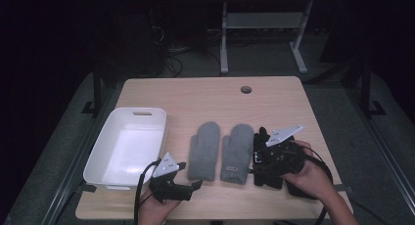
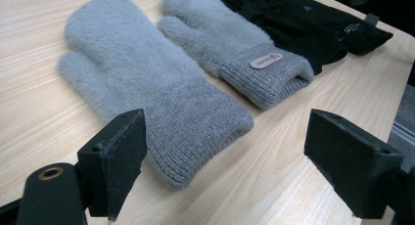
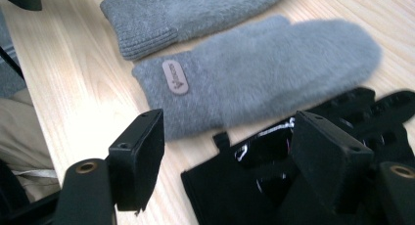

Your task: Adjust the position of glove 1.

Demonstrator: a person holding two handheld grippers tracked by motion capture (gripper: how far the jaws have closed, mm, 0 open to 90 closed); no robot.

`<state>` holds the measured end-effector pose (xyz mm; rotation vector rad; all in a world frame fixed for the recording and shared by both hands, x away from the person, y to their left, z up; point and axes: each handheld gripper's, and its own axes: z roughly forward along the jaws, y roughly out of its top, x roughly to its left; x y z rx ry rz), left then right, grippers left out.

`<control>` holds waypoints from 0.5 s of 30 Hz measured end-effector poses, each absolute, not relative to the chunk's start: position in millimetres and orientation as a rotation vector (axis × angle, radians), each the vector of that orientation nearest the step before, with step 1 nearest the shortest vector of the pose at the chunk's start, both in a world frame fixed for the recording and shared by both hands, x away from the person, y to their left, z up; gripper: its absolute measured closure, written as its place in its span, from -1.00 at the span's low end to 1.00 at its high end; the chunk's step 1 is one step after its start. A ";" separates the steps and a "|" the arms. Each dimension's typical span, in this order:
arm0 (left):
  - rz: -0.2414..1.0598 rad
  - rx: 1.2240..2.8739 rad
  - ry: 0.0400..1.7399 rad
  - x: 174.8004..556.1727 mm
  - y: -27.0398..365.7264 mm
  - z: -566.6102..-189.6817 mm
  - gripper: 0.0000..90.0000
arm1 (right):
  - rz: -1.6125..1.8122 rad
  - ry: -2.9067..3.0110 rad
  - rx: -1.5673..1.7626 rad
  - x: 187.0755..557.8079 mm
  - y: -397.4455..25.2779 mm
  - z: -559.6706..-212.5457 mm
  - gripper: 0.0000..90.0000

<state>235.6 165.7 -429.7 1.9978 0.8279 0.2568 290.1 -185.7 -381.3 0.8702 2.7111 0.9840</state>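
Two grey fluffy mittens lie side by side mid-table, the plain one (image 1: 204, 150) (image 2: 147, 83) (image 3: 186, 10) left of the labelled one (image 1: 237, 152) (image 2: 230, 44) (image 3: 264, 63). A pair of black gloves (image 1: 266, 173) (image 2: 303, 19) (image 3: 235, 191) lies just right of them. My left gripper (image 1: 191, 175) (image 2: 225, 171) is open near the front edge, with its jaws on either side of the plain mitten's knitted cuff, short of it. My right gripper (image 1: 262, 159) (image 3: 235, 161) is open, low over the black gloves with the cuff end between its jaws.
A white plastic tub (image 1: 110, 149) stands empty at the table's left side. A round cable hole (image 1: 246, 89) sits near the far edge. Bare wood (image 1: 205, 95) stretches behind the mittens. Beyond the table stand desk legs (image 1: 224, 39) and cables on a dark floor.
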 end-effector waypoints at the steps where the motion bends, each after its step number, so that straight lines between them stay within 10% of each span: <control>1: 0.247 1.987 0.836 235.5 166.2 -430.0 -0.65 | 0.974 2.717 0.857 292.6 -182.1 -380.8 -0.37; 15: 0.237 1.974 0.844 235.1 166.2 -429.1 -0.65 | 0.849 2.817 0.724 336.3 -138.2 -377.5 -0.33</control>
